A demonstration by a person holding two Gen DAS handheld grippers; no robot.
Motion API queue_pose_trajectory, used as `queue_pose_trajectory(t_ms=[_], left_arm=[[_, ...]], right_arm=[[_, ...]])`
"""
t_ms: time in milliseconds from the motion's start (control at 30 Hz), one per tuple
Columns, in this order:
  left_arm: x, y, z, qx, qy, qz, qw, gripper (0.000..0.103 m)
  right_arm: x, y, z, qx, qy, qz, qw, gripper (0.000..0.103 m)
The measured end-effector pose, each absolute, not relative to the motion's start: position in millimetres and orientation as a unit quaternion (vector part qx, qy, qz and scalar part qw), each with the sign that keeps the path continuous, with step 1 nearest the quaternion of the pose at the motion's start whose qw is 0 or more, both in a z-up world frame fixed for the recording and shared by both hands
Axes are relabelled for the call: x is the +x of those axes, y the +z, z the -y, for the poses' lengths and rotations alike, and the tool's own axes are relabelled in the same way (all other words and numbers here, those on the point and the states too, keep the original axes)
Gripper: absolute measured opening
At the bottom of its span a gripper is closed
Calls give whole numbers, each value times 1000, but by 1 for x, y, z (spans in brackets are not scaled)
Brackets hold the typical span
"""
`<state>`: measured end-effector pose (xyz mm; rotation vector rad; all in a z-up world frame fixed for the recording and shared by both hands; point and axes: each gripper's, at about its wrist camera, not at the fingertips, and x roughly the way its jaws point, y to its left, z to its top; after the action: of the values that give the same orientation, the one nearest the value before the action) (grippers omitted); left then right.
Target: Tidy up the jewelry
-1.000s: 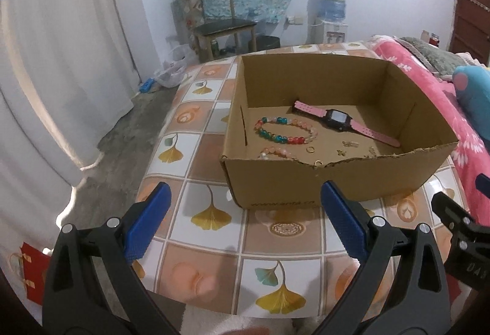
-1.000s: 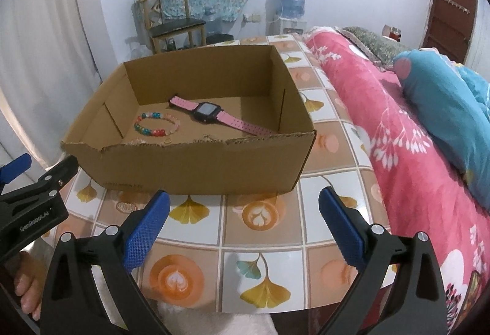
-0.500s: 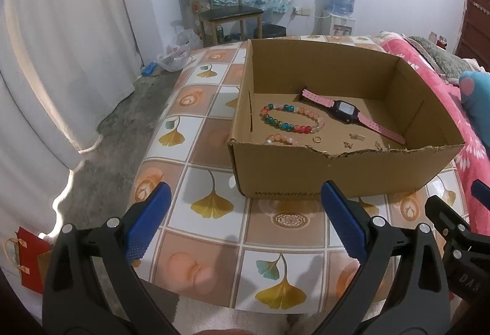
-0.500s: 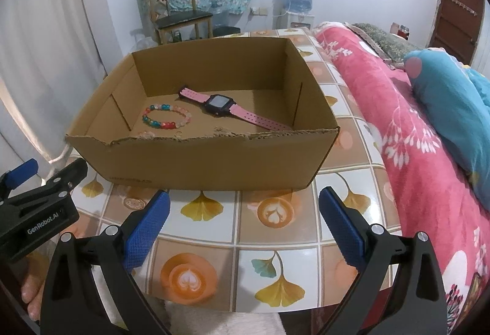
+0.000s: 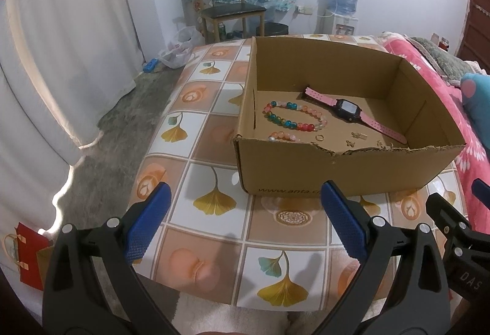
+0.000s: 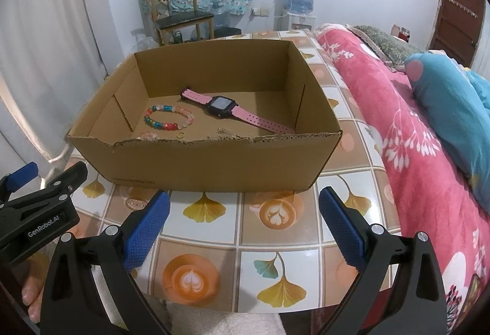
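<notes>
A table covered in a tiled ginkgo-leaf cloth carries an open cardboard box with a torn near rim; a bed with a pink floral blanket runs along its right side. Both grippers hover over the near edge of the table, short of the box — the left gripper and the right gripper each have their blue-padded jaws spread wide with nothing between them. On the box floor lie a pink-strapped watch, laid diagonally, and to its left a multicoloured bead bracelet. Nearer the front wall sits a smaller pink bead bracelet, then a small gold ring and a few tiny charms — too small to make out.
</notes>
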<state>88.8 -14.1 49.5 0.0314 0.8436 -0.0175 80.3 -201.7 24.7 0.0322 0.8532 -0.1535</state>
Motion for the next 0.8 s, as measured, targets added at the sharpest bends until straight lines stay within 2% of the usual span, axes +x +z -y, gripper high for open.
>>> queue_pose_trajectory(t_ms=[800], left_arm=[[88,49,16,15,-9,-411,912,95]], right_arm=[[81,25,203,18,-76,-416,906,95]])
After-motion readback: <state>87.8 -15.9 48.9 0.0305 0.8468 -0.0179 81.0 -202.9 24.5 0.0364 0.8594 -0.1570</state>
